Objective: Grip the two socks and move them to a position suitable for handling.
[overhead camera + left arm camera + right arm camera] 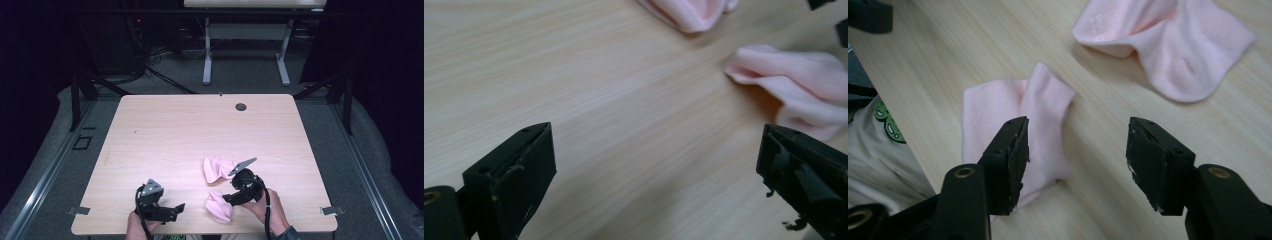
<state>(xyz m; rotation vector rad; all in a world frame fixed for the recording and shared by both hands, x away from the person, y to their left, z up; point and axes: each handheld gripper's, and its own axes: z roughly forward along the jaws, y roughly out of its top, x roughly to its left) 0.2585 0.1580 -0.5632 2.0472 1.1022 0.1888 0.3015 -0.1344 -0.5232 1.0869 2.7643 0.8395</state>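
My right tool point(1075, 160) is released, right over the near pink sock point(1018, 125) on the counter point(165, 135). My left tool point(654, 175) is released too. I should go down slowly and pinch one edge.

Left gripper point(176, 209) sits low near the table's front edge, jaws spread wide with nothing between them (its own view makes that obvious). Left hand point(137, 220) grips it from the bottom edge. Right gripper point(226, 199) is over to the right, tilted down and pointing left, jaws also apart and empty. Right hand point(267, 204) wraps its body.
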